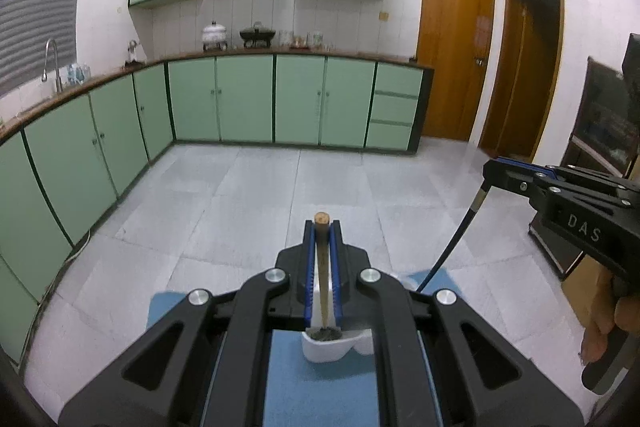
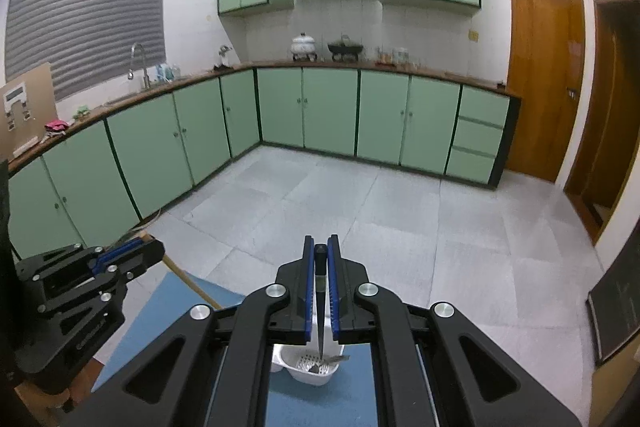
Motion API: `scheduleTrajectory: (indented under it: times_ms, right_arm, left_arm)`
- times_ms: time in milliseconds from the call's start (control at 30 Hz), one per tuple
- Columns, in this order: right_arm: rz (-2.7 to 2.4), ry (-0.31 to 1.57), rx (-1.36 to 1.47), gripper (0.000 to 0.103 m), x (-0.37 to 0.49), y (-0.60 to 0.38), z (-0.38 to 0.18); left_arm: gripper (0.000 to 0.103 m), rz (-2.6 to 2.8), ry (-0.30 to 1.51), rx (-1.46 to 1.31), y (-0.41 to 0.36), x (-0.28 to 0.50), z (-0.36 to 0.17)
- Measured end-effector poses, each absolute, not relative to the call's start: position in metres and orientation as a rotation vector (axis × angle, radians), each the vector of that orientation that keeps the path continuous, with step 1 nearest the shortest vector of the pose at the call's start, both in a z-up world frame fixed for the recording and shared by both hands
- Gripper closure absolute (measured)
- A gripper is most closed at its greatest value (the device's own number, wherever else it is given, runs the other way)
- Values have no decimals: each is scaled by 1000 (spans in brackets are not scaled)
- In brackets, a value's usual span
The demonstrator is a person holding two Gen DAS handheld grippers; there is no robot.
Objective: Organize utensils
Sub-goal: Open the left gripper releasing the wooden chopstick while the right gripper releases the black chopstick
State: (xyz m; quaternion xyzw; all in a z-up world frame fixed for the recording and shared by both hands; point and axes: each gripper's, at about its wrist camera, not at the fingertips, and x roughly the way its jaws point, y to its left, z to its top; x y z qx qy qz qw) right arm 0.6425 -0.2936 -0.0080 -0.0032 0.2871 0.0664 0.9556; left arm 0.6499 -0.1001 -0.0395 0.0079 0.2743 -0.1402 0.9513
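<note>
My left gripper (image 1: 322, 227) is shut on a wooden-handled utensil (image 1: 322, 267). Its handle tip sticks out past the fingertips, and its dark lower end hangs over the white utensil holder (image 1: 320, 351). My right gripper (image 2: 320, 243) is shut on a thin black-handled utensil (image 2: 320, 307), whose lower end reaches down into the white holder (image 2: 308, 373) with a perforated bottom. In the left wrist view the right gripper (image 1: 491, 173) comes in from the right with the black handle (image 1: 460, 231) slanting down. In the right wrist view the left gripper (image 2: 158, 251) is at the left.
The holder stands on a blue mat (image 2: 192, 303) on a table whose wooden edge (image 2: 188, 279) shows. Beyond lies a grey tiled floor (image 2: 360, 211), with green kitchen cabinets (image 2: 328, 111) along the far walls. Brown doors (image 1: 452, 47) stand at the right. A person's hand (image 1: 604, 323) holds the right gripper's handle.
</note>
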Motion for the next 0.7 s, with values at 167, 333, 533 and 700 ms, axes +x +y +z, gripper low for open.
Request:
scheduleTrajectory:
  times_ms: [167,333,533,700]
  right_arm:
    - [137,631,3,95,647,-300,-41]
    - [121,615,-5,94,635,-302,-31]
    - [124,541,-20,94,587,-299,5]
    - [165,483,-5,91,524,-294,27]
  left_arm:
    - [96,-280,611,38,-96,655,-69]
    - [95,-272,597,63,-92,646,-58]
    - [90,-299,528,49,-81,610,-8]
    - [83,-327,489,42,-69,551,12]
